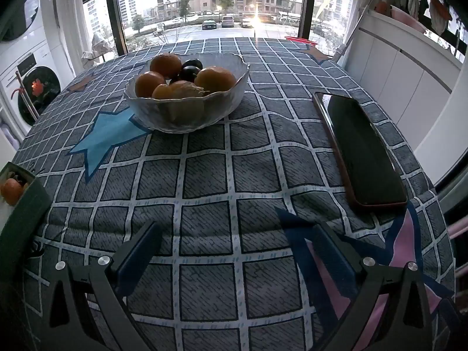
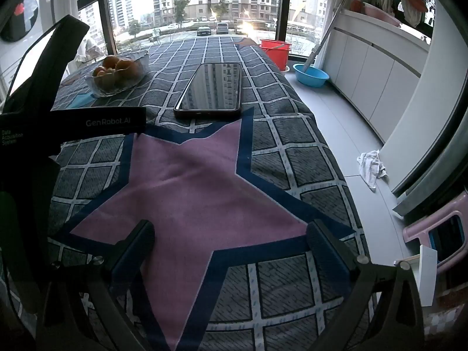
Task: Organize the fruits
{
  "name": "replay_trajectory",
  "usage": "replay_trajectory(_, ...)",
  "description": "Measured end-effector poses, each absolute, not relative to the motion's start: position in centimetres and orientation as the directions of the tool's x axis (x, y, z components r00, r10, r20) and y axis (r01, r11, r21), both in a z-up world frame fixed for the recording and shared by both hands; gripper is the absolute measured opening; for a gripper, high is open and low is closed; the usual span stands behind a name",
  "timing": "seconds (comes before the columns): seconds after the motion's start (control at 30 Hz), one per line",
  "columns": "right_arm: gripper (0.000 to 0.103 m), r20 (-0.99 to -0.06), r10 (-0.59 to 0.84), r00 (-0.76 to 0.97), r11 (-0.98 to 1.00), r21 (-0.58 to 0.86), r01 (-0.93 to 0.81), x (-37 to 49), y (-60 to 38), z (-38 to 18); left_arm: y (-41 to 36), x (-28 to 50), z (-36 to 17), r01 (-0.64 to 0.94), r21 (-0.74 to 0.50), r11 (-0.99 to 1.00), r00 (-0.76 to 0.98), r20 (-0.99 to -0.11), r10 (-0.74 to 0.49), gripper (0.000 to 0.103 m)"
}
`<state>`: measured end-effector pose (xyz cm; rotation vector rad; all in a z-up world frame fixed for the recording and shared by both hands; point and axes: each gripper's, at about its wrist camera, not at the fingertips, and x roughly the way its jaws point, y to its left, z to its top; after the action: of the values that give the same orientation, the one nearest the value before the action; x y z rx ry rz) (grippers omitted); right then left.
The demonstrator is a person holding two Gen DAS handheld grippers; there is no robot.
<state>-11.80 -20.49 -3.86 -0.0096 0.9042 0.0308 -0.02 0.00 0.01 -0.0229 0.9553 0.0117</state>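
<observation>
Fruit box [image 1: 20,201] at tabletop's far left edge. Oranges [image 1: 215,79] and dark plums [image 1: 190,71] piled in glass bowl [image 1: 187,111], centre-left: round, firm, likely slippery; pinch across the middle. Both hand-held grippers [image 1: 234,245] [image 2: 231,245] wide, empty.

One glass bowl [image 1: 187,108] holding four oranges [image 1: 215,79] and two dark plums [image 1: 191,68], one phone [image 1: 362,149], one red bucket [image 2: 275,52], one blue basin [image 2: 310,75], one white rag [image 2: 372,168]

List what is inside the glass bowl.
The glass bowl holds orange fruits and dark plums piled on top. Whatever lies beneath the pile is blurred by the textured glass and covered by the fruit above.
</observation>
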Motion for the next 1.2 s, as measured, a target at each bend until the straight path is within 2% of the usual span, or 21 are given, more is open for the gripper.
replay_trajectory(0.27,0.103,-0.831,-0.006,0.556,0.999,0.013,0.031,-11.0,-20.5,-3.4,0.0,0.0,0.0,-0.02,-0.015,1.0,0.577,-0.817,0.0,0.103)
replay_trajectory(0.63,0.103,-0.822,0.016,0.57,0.995,0.068,0.07,-10.7,-17.7,-3.5,0.0,0.0,0.0,-0.02,-0.015,1.0,0.577,-0.816,0.0,0.103)
replay_trajectory(0.83,0.103,-0.812,-0.028,0.583,0.999,0.005,0.054,-11.3,-16.8,-3.6,0.0,0.0,0.0,-0.02,-0.015,1.0,0.577,-0.816,0.0,0.103)
replay_trajectory(1.2,0.103,-0.812,-0.023,0.583,0.998,0.011,0.055,-11.4,-17.0,-3.6,0.0,0.0,0.0,-0.02,-0.015,1.0,0.577,-0.816,0.0,0.103)
